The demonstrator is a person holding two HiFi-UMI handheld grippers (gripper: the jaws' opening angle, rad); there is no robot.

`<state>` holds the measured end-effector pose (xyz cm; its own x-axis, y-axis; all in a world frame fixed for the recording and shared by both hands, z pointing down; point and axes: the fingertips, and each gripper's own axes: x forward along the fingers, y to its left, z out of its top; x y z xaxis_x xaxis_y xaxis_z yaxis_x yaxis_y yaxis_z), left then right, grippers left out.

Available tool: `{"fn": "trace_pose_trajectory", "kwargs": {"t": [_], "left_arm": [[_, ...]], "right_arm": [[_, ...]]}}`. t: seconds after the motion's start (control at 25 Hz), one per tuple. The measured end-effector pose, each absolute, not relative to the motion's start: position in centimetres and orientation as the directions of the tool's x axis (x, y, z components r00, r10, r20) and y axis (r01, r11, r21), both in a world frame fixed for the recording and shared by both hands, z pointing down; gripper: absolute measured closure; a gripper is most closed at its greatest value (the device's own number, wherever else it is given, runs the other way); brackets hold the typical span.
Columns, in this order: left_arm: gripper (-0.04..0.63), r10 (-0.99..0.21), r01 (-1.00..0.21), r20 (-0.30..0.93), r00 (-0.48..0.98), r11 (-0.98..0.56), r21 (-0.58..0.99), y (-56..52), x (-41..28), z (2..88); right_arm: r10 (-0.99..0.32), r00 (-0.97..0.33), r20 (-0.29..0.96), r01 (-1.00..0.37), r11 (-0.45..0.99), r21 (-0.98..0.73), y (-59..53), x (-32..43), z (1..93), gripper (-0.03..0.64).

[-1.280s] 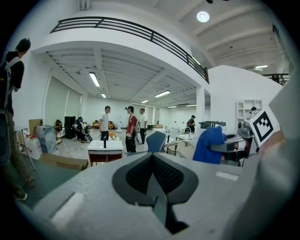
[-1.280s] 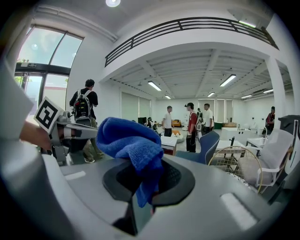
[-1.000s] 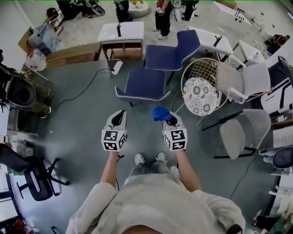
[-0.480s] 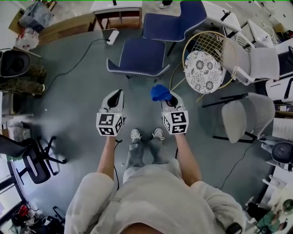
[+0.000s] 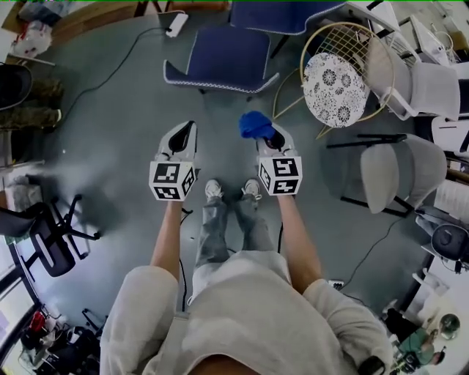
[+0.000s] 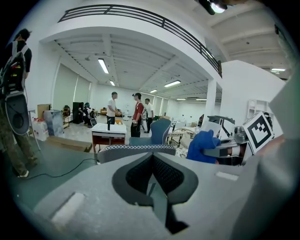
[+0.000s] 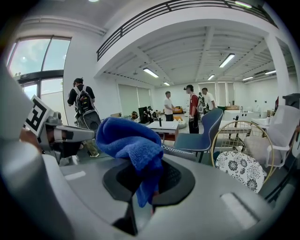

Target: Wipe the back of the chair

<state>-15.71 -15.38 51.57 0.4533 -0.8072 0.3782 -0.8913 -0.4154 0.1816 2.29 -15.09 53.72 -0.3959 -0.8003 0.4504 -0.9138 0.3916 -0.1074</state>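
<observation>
The blue chair [image 5: 220, 55] stands ahead of me, its back edge trimmed in a white pattern [image 6: 136, 149]. My right gripper [image 5: 268, 138] is shut on a bunched blue cloth [image 5: 255, 124], which drapes over the jaws in the right gripper view [image 7: 131, 140]. My left gripper [image 5: 186, 130] is level with it, to its left, shut with nothing between the jaws [image 6: 153, 161]. Both grippers hang over the grey floor, short of the chair and apart from it. The left gripper view also catches the blue cloth [image 6: 201, 145] at its right.
A second blue chair [image 7: 206, 126] stands behind the first. A gold wire chair with a floral cushion [image 5: 333, 69] is at the right, white and grey chairs [image 5: 399, 172] beyond it. A black office chair [image 5: 44, 242] is at the left. A power strip and cable [image 5: 176, 22] lie on the floor. People stand by a far table.
The chairs have slid toward the top of the head view and my shoes have come further into sight. Both grippers keep the same side-by-side pose, the cloth still held.
</observation>
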Motion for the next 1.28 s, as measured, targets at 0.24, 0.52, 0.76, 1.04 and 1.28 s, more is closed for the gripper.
{"fn": "trace_pose_trajectory", "kwargs": {"t": [0.24, 0.52, 0.76, 1.04, 1.28], "left_arm": [[0.595, -0.802, -0.896, 0.400, 0.444, -0.397, 0.198, -15.0, -16.2, 54.1], [0.595, -0.798, -0.899, 0.412, 0.439, -0.392, 0.198, -14.4, -16.4, 55.0], [0.595, -0.802, -0.907, 0.424, 0.421, -0.380, 0.181, -14.3, -17.5, 54.8], [0.595, -0.808, -0.921, 0.443, 0.388, -0.355, 0.159, -14.0, -19.4, 55.3], [0.595, -0.802, -0.920, 0.453, 0.390, -0.359, 0.157, -14.2, -19.4, 55.8]], "right_arm": [[-0.788, -0.395, 0.472, -0.915, 0.384, -0.125, -15.4, 1.5, 56.6, 0.568], [-0.769, -0.441, 0.463, -0.894, 0.420, -0.155, -19.1, -3.4, 58.5, 0.568], [-0.734, -0.479, 0.482, -0.870, 0.471, -0.146, -21.3, -7.2, 60.4, 0.568], [-0.708, -0.512, 0.486, -0.846, 0.512, -0.146, -23.0, -10.0, 62.3, 0.568], [-0.700, -0.521, 0.488, -0.839, 0.525, -0.142, -24.3, -10.2, 62.0, 0.568]]}}
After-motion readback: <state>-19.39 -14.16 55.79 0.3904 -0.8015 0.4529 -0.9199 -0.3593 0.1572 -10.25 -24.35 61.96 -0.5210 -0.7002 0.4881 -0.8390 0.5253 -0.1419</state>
